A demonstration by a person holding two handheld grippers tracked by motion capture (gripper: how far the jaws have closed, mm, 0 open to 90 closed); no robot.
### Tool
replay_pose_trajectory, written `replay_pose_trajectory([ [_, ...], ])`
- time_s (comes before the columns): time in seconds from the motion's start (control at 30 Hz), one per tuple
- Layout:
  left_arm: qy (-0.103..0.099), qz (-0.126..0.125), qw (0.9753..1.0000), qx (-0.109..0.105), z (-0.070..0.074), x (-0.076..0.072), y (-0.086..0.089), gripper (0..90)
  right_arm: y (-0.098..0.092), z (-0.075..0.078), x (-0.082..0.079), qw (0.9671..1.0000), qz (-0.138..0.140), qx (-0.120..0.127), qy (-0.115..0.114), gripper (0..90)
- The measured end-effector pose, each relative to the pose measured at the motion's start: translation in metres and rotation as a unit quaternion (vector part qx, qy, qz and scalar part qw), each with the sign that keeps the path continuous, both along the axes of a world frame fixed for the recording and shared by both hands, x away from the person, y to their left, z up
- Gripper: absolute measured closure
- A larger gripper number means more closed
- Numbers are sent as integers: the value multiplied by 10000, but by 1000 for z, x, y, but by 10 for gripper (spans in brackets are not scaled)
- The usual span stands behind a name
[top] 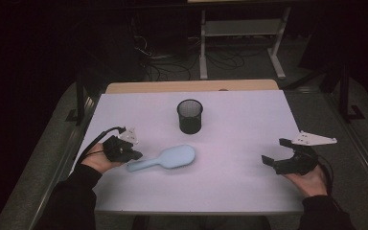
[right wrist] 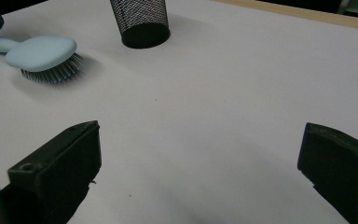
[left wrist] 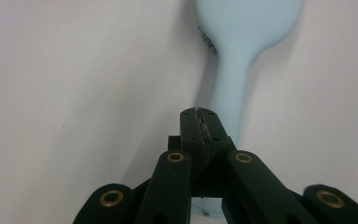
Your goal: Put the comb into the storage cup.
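jaws of the left gripper [top: 135, 154] pressed together above the light, stiff hairbrush [top: 165, 157] handle, its best hold; right gripper [top: 275, 152] gapes wide.

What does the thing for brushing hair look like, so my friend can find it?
On the white table, in front of the black mesh cup, lies a pale blue hairbrush, bristles down. The left gripper is at its handle; nothing else there is blue.

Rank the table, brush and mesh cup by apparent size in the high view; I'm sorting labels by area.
1. Table, by far the largest.
2. Brush, long and lying flat.
3. Mesh cup, shorter in outline than the brush, though it stands farther from the camera, so the gap is unsure.
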State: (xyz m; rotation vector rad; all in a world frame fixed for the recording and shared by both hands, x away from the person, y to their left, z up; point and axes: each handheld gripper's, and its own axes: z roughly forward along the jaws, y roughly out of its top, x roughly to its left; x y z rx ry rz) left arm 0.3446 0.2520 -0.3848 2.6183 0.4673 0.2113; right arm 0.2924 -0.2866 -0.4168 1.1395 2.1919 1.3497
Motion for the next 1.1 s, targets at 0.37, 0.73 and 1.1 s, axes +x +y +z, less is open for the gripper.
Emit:
replay_pose_trajectory([
  [0.37,-8,-146,9988,-460,20,-3,3,747,0,0,0,10000,3,-10,11,0],
  [0.73,-32,-318,9972,-675,28,-5,-4,470,0,0,0,10000,6,-15,10,0],
  [1.1,206,-522,9946,-877,23,0,-14,275,0,-1,0,10000,25,2,23,0],
])
